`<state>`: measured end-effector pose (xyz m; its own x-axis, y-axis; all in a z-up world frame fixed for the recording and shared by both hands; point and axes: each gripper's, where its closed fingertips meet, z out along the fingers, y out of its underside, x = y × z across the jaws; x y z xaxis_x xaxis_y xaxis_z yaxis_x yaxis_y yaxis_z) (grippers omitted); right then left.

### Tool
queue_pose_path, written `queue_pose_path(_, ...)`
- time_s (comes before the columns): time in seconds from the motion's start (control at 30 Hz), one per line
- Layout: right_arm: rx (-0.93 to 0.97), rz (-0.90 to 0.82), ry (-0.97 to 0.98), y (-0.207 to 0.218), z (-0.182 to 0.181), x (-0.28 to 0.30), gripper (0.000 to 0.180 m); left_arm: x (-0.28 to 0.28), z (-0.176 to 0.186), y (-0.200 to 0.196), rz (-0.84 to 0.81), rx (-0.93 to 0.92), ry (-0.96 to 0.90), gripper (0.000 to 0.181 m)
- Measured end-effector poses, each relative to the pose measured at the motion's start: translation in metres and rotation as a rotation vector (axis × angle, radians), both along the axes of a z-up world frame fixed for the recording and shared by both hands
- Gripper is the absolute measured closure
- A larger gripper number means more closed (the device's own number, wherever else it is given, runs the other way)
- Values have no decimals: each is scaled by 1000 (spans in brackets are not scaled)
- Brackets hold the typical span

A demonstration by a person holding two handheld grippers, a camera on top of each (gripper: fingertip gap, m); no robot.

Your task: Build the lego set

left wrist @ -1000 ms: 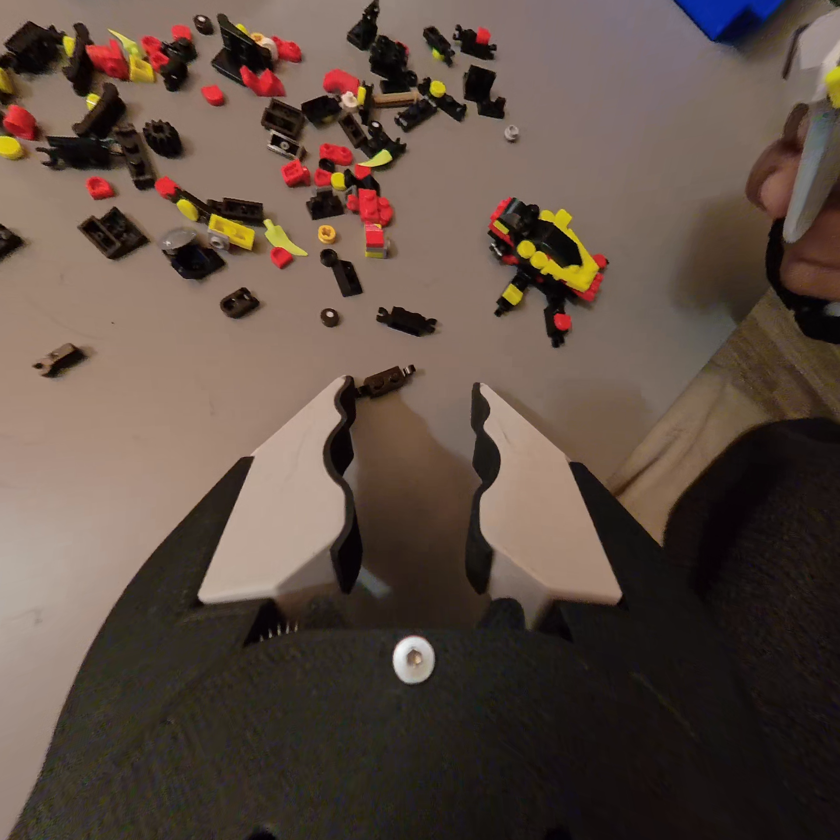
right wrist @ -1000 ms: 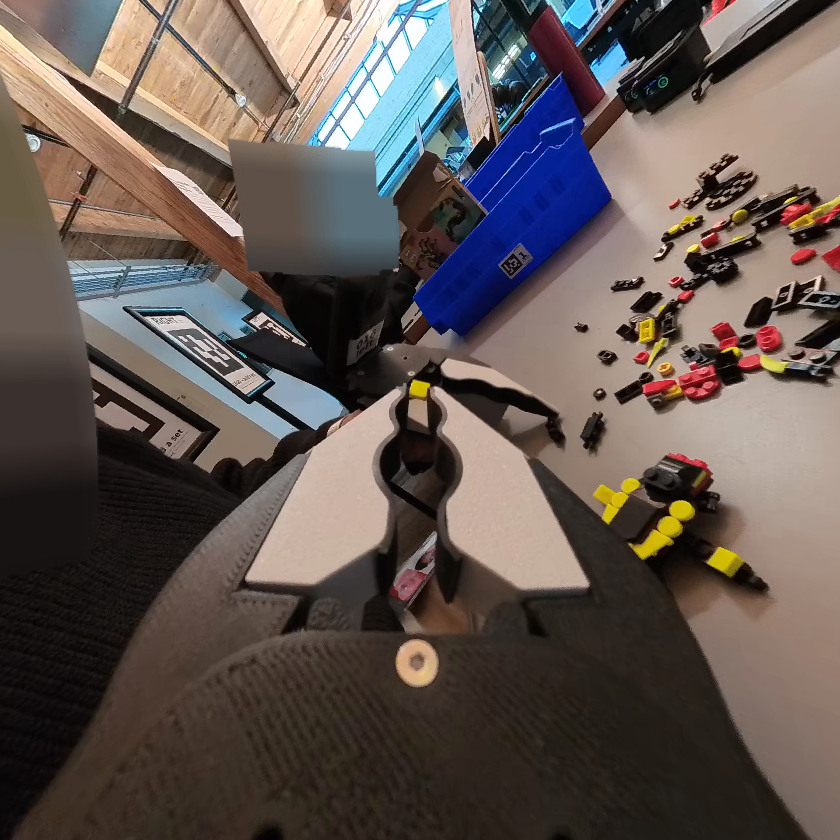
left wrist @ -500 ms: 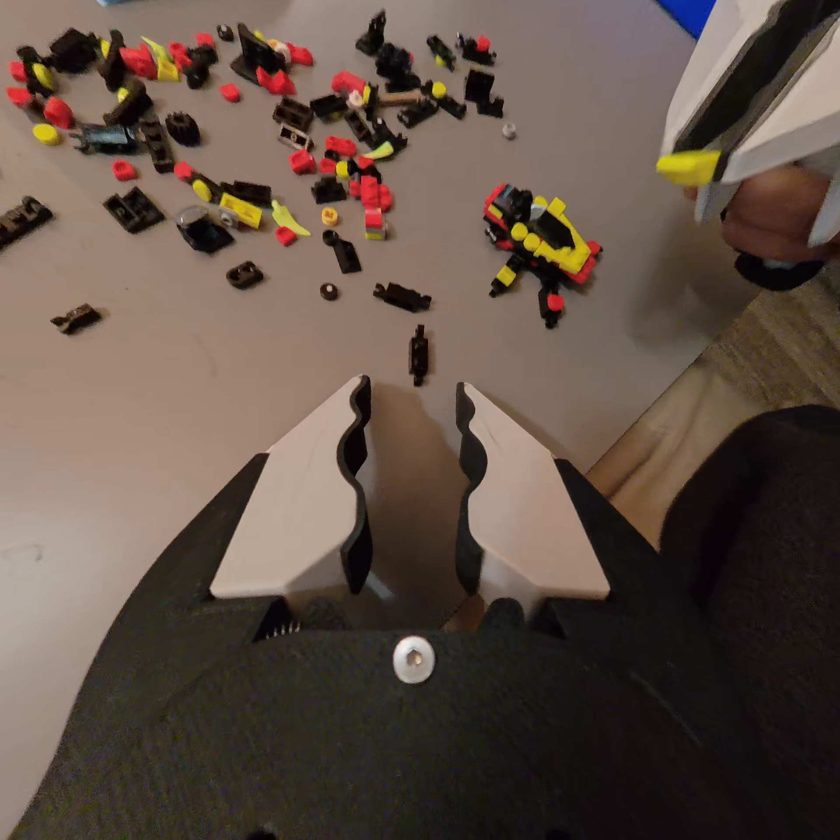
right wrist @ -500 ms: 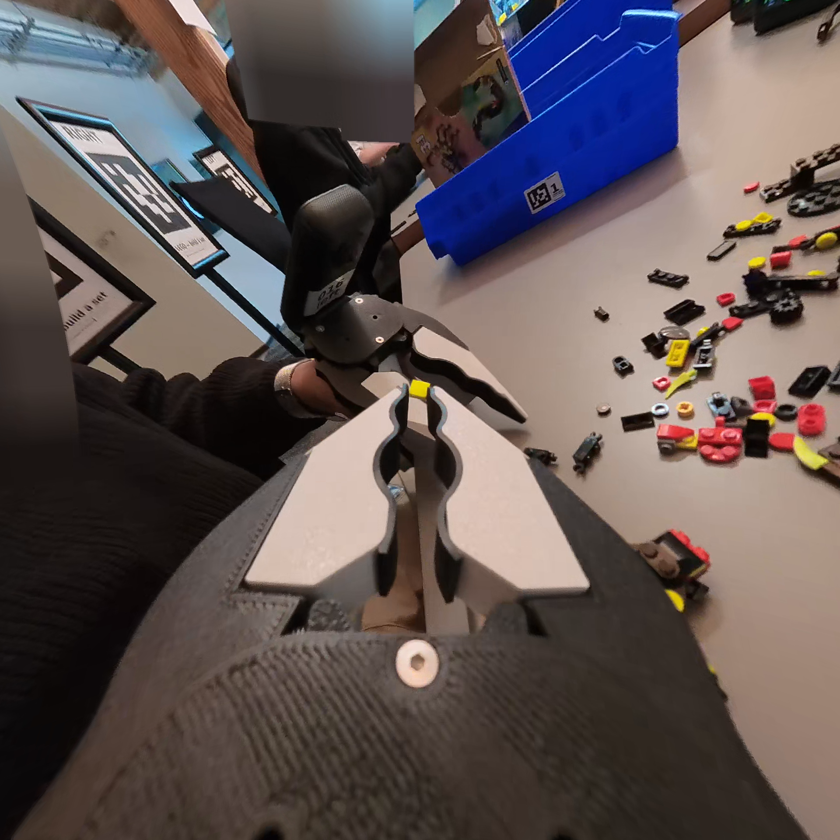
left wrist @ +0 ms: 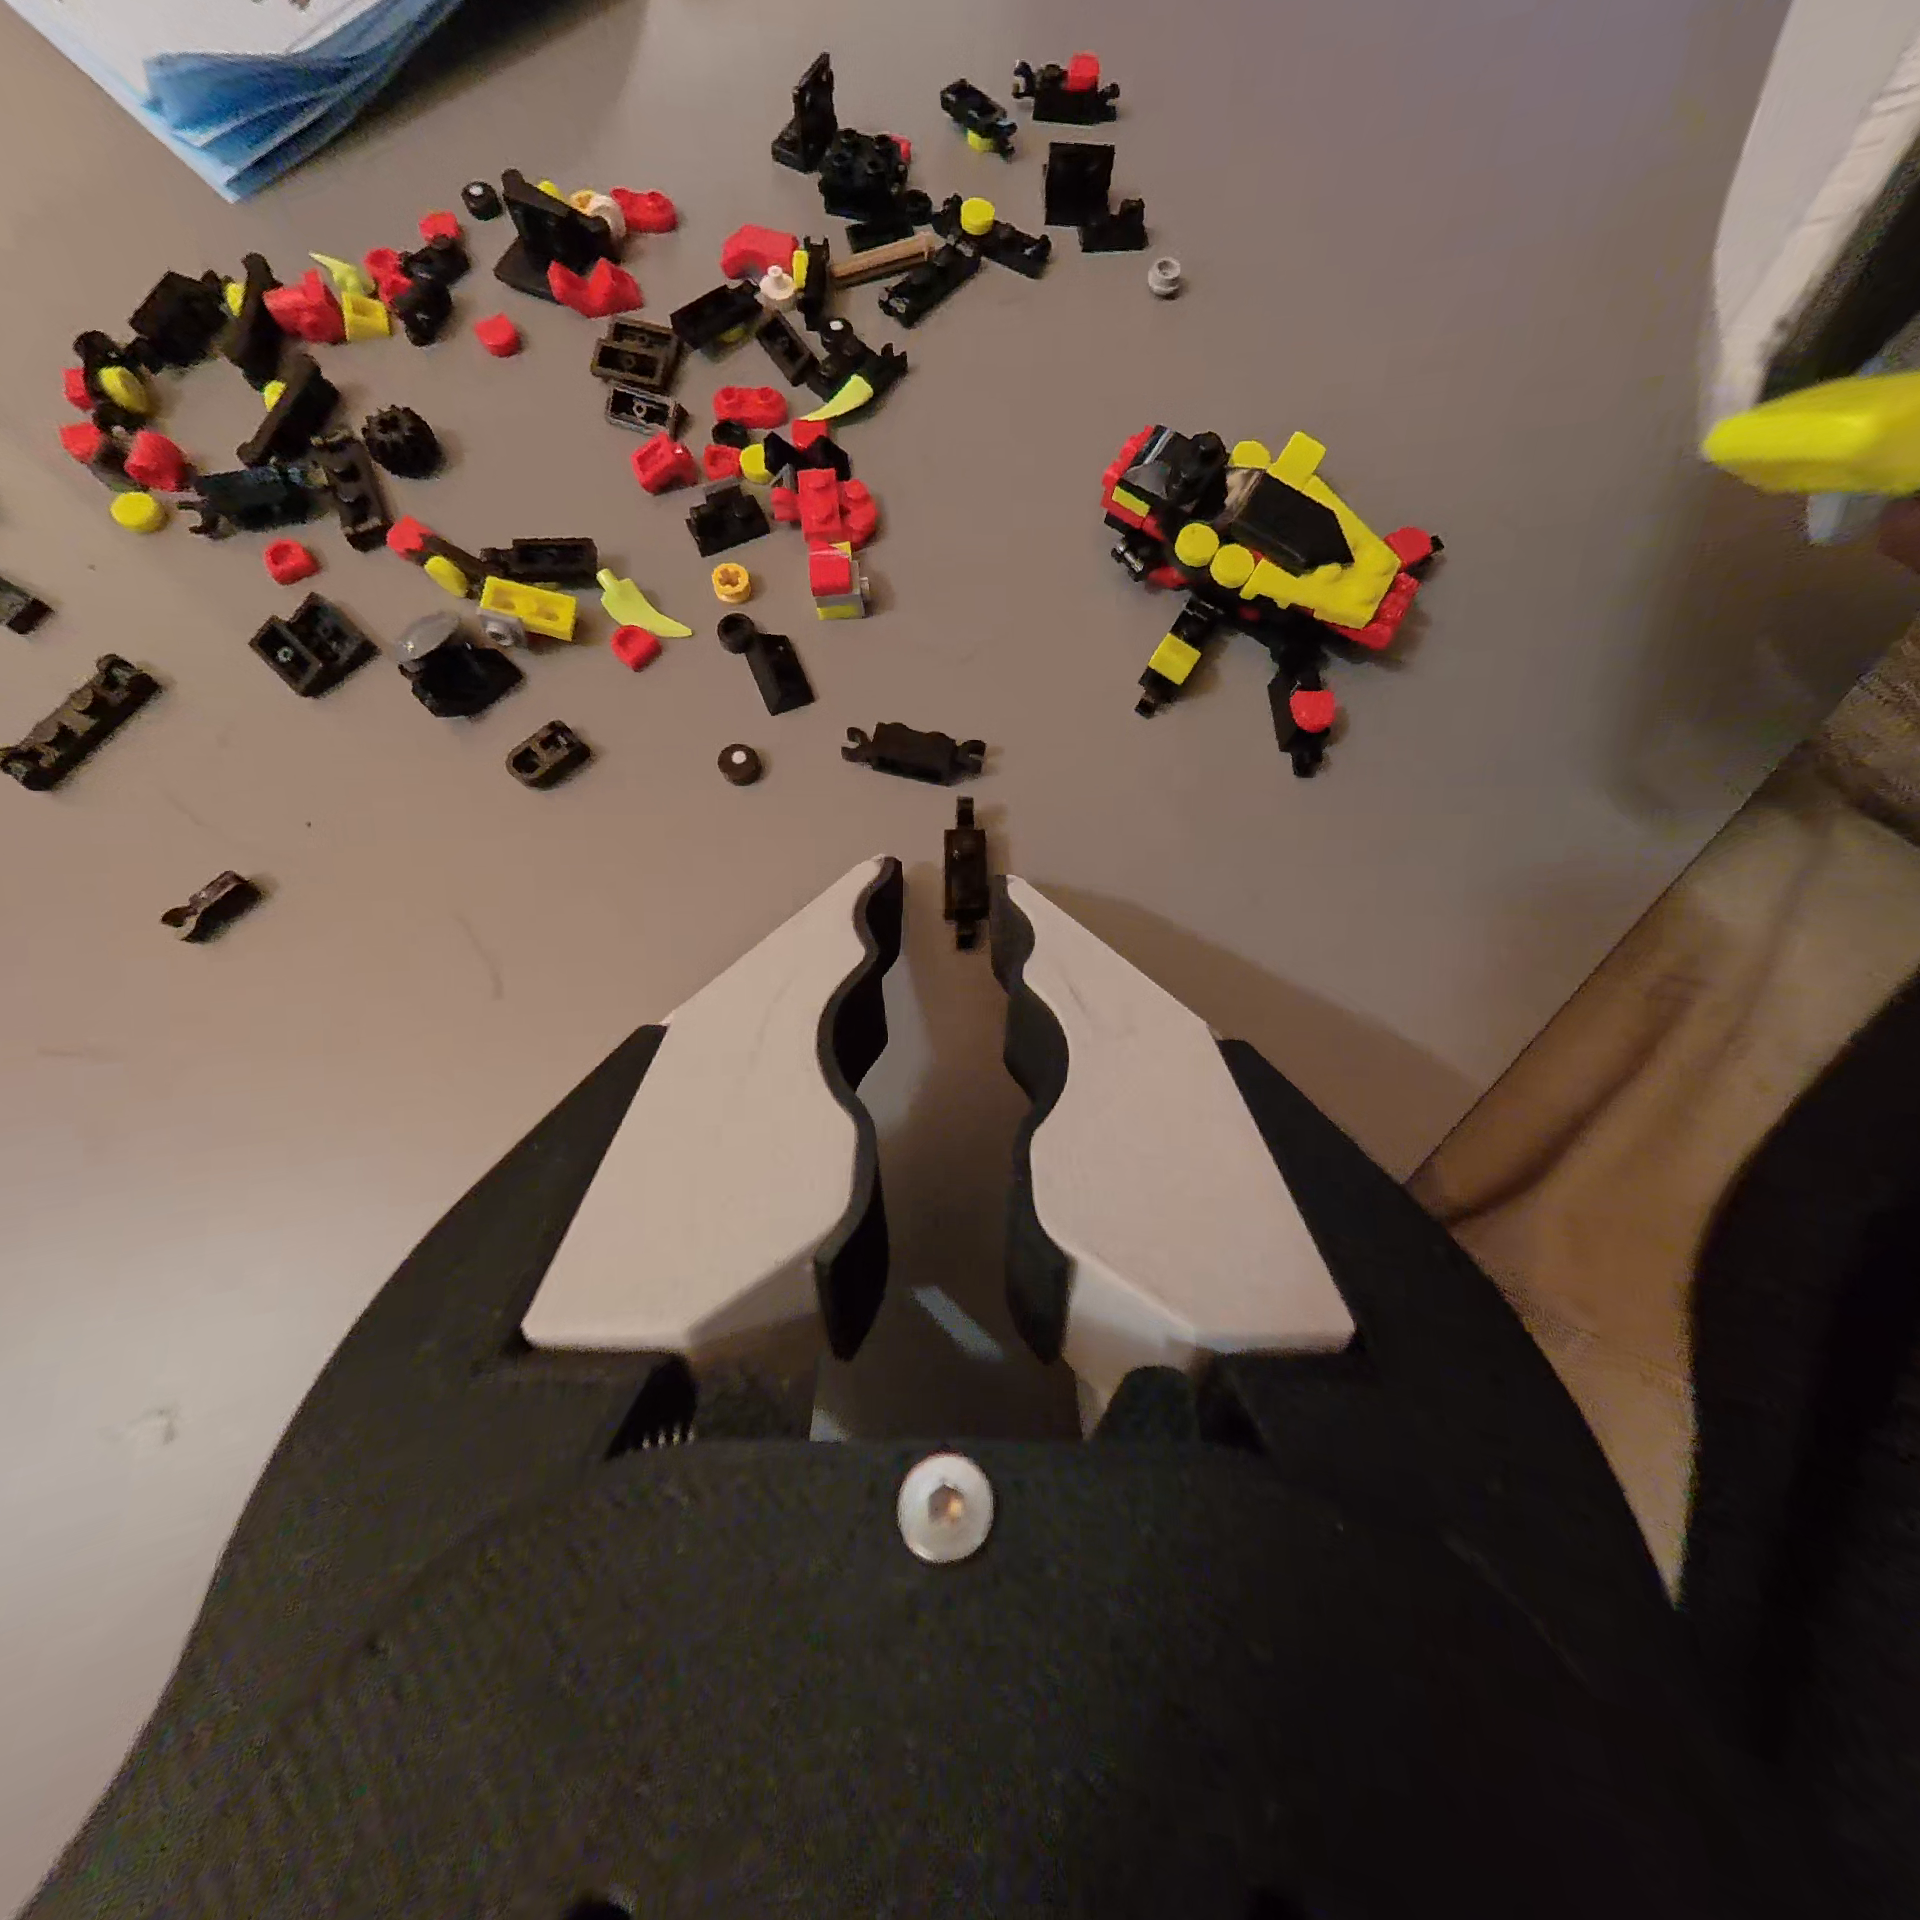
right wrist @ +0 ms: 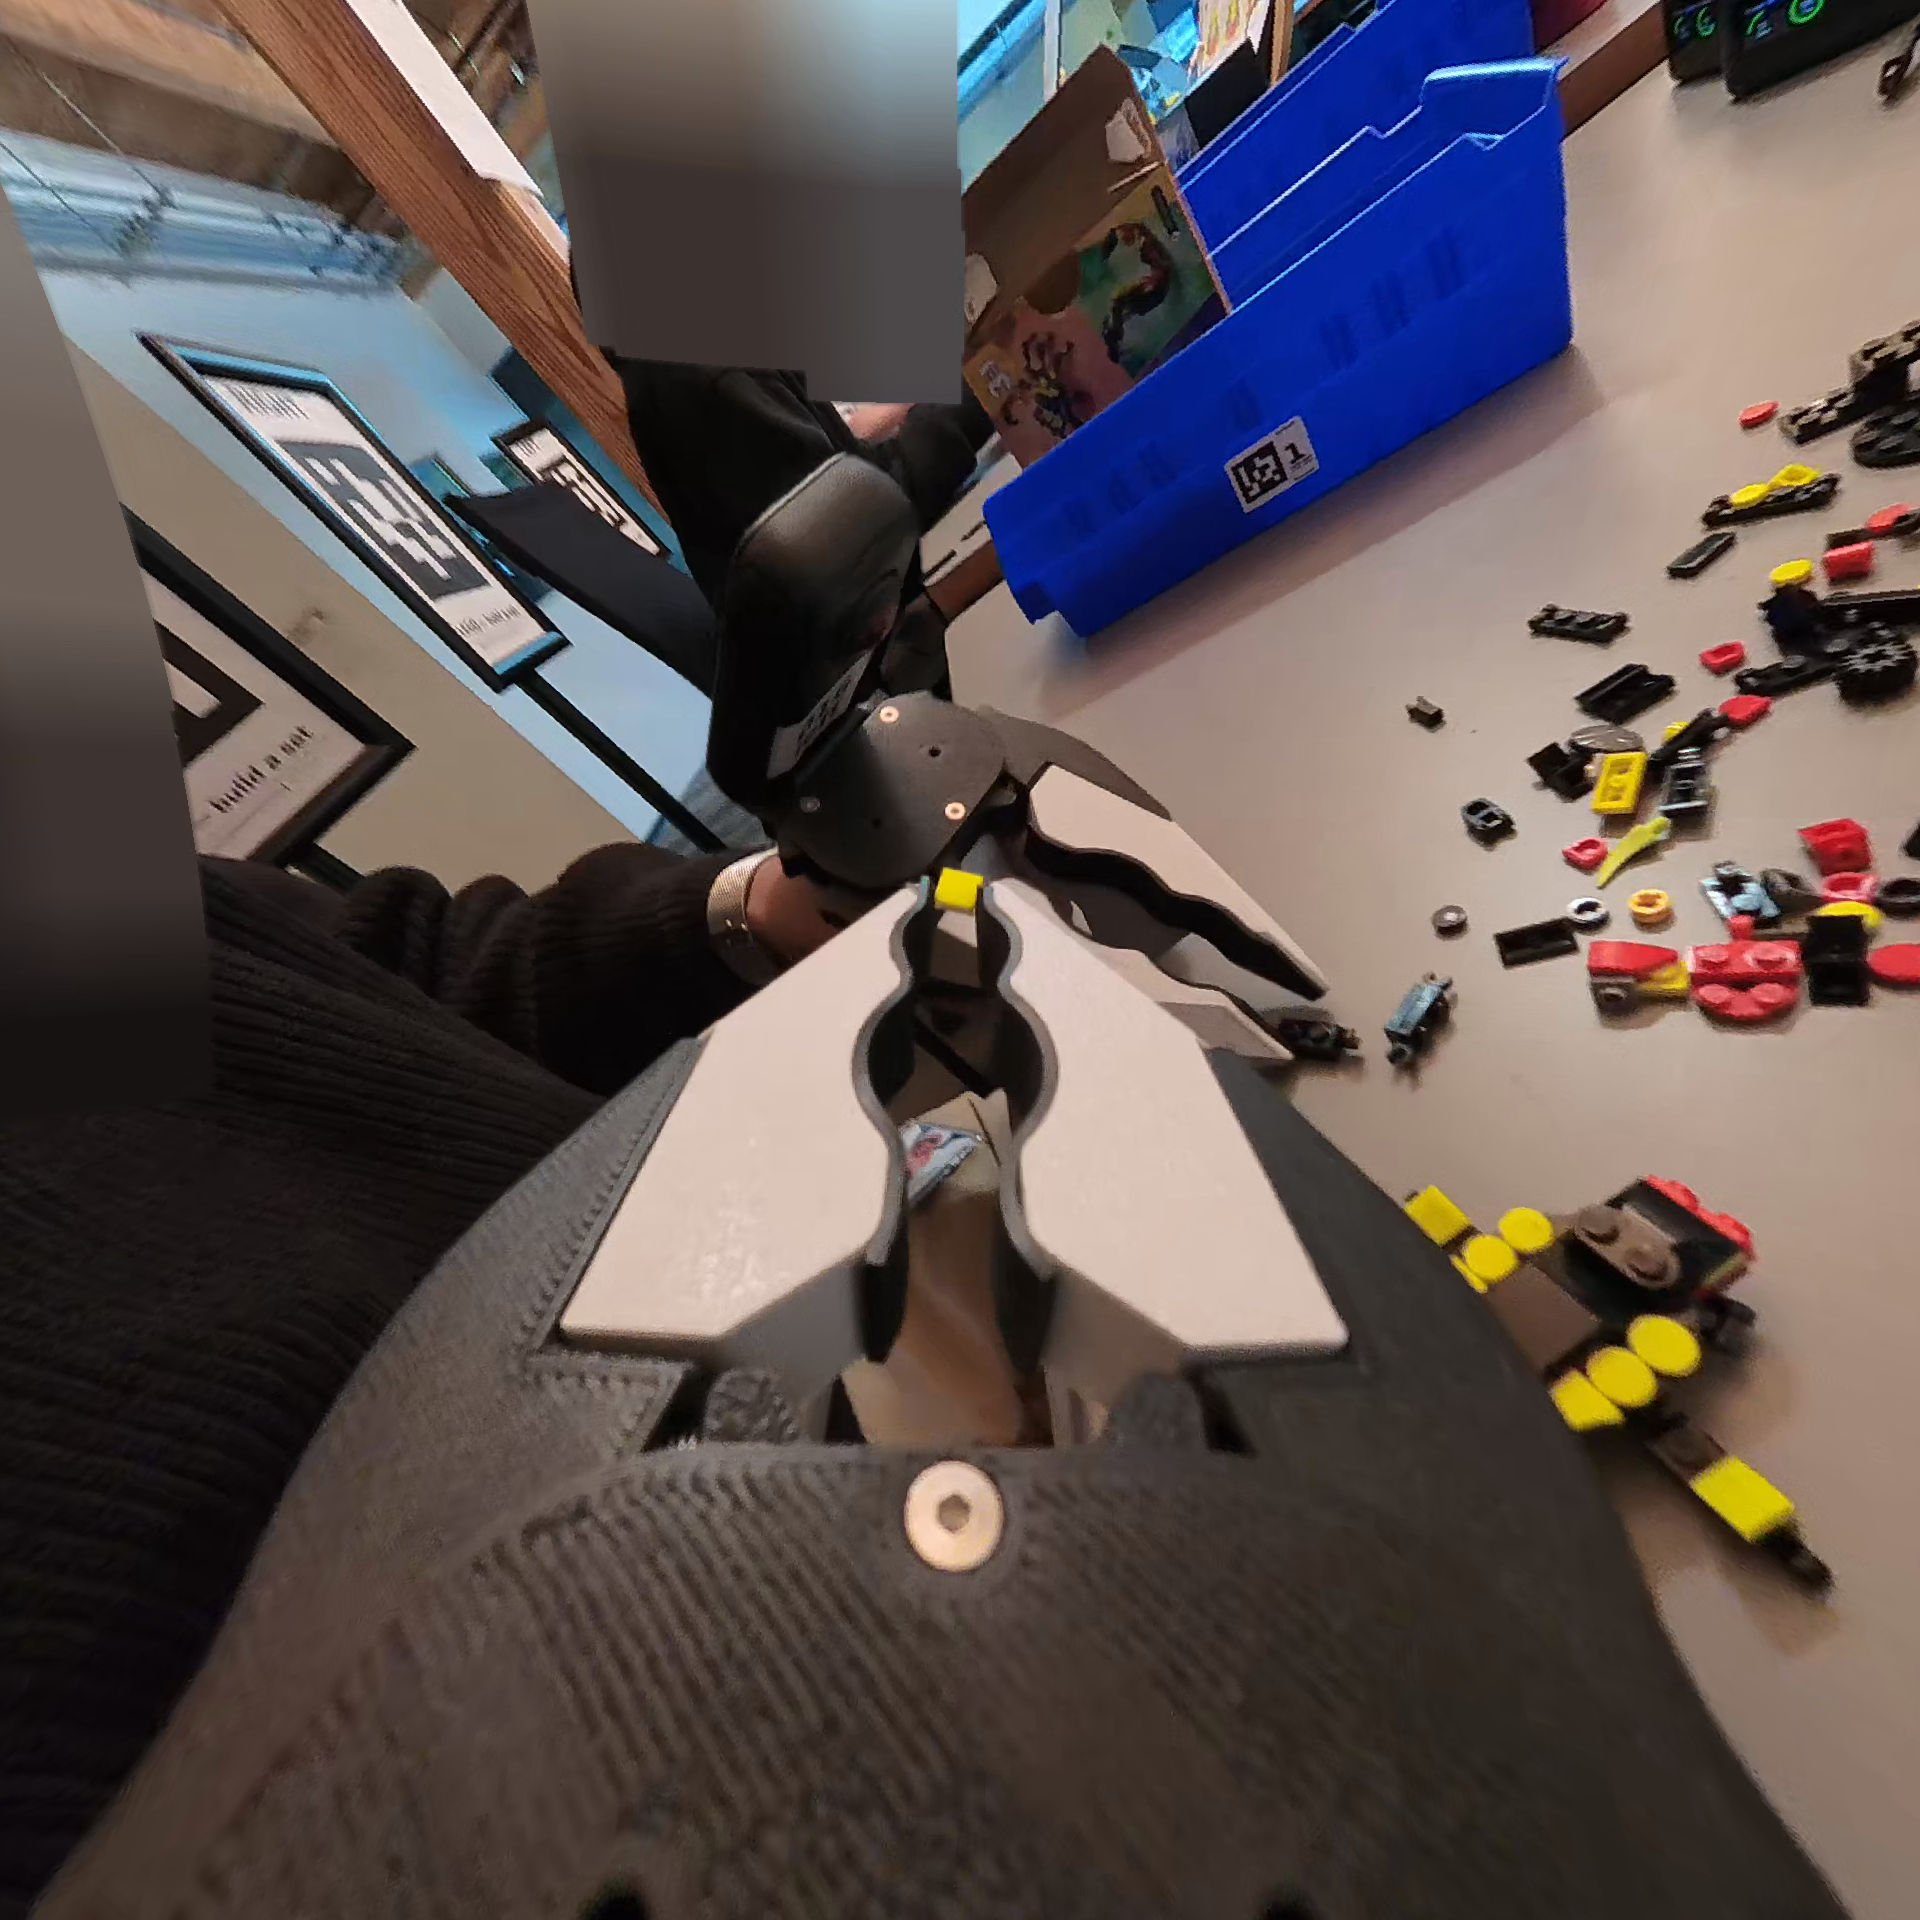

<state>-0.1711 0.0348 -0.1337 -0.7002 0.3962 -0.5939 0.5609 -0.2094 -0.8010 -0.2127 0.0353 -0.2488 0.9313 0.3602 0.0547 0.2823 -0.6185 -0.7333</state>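
My left gripper (left wrist: 945, 881) is low over the grey table (left wrist: 520, 1039), jaws narrowly open. A small black clip piece (left wrist: 963, 868) lies on the table between its tips, close to the right fingertip, not pinched. My right gripper (right wrist: 954, 909) is shut on a small yellow piece (right wrist: 956, 890) and holds it in the air near the table's edge; it also shows at the right edge of the left wrist view (left wrist: 1808, 447). The partly built black, yellow and red model (left wrist: 1262, 540) stands on the table to the right, also in the right wrist view (right wrist: 1621, 1288).
Loose black, red and yellow pieces (left wrist: 727, 447) are scattered across the far table. Another black clip piece (left wrist: 914, 748) lies just ahead. A blue booklet (left wrist: 239, 83) lies far left. A blue bin (right wrist: 1351, 343) stands at the table's end. The table edge (left wrist: 1621, 997) runs close on the right. Some 12 cm of space lies between my two pairs of fingers.
My left gripper has moved forward and narrowed its jaws around the small black piece, which turned lengthwise a second ago. My right gripper kept hold of the yellow piece and came nearer.
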Motion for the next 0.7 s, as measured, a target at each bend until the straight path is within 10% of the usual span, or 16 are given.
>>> queue_pose_path(0.4,104,-39,5,23,-10,8,174,59,-1,14,-404,-10,60,174)
queue_pose_path(0.7,437,55,38,17,-51,11,174,59,-2,4,-371,-19,10,153)
